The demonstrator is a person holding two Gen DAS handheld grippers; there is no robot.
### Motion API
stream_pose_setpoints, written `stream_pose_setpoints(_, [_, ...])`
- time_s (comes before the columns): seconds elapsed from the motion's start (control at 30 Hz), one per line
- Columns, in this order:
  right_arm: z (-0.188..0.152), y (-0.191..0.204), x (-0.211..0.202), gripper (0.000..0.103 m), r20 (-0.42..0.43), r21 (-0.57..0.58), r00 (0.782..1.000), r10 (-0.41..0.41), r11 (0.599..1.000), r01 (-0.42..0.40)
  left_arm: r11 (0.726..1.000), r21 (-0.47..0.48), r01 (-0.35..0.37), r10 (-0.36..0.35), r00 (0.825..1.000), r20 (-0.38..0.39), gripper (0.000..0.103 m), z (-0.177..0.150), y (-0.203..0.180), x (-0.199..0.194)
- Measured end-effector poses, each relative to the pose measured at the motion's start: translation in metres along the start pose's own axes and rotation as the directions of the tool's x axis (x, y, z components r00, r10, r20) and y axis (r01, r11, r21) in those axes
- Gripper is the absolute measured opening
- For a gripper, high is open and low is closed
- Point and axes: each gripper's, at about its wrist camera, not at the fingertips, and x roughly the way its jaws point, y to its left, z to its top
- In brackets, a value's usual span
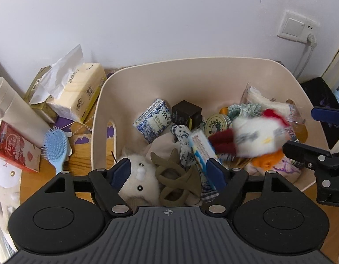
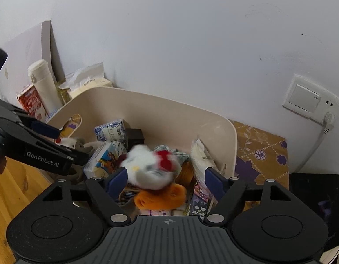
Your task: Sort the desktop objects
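A beige plastic basket point(image 1: 147, 72) point(image 2: 213, 123) holds many small items. A white plush cat with a red bow point(image 1: 257, 134) point(image 2: 151, 169) is blurred in mid-air over the pile, between the open jaws of my right gripper point(image 2: 167, 181), touching neither pad. My left gripper point(image 1: 169, 172) is open and empty above a white furry plush point(image 1: 138, 182) and an olive hair clip point(image 1: 178, 176). The right gripper also shows at the right edge of the left wrist view point(image 1: 312, 132). The left gripper also shows in the right wrist view point(image 2: 59, 140).
In the basket lie a blue-white tissue pack point(image 1: 153, 120), a black box point(image 1: 185, 113), a round tin point(image 1: 217, 124), an orange plush point(image 2: 160, 195). Left of the basket: tissue packs point(image 1: 79, 92), a blue hairbrush point(image 1: 56, 147), a white flask point(image 1: 13, 110), a red box point(image 1: 13, 147). A wall socket point(image 1: 296, 27) is at the right.
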Motion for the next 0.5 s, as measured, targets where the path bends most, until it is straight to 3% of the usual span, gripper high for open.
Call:
stream_pose_setpoints(0.27, [0.001, 0.0, -0.015, 0.1, 0.018, 0.092, 1.0, -0.015, 0.996, 0.013, 1.0, -0.015, -0.013, 0.014, 0.999, 0.037, 0.077, -0.005, 0.0, -0.026])
stream_pose_setpoints(0.5, [-0.003, 0.005, -0.035, 0.103, 0.018, 0.156, 0.999, -0.042, 0.987, 0.039, 1.0, -0.025, 0.007, -0.005, 0.998, 0.068, 0.081, -0.014, 0.001, -0.054])
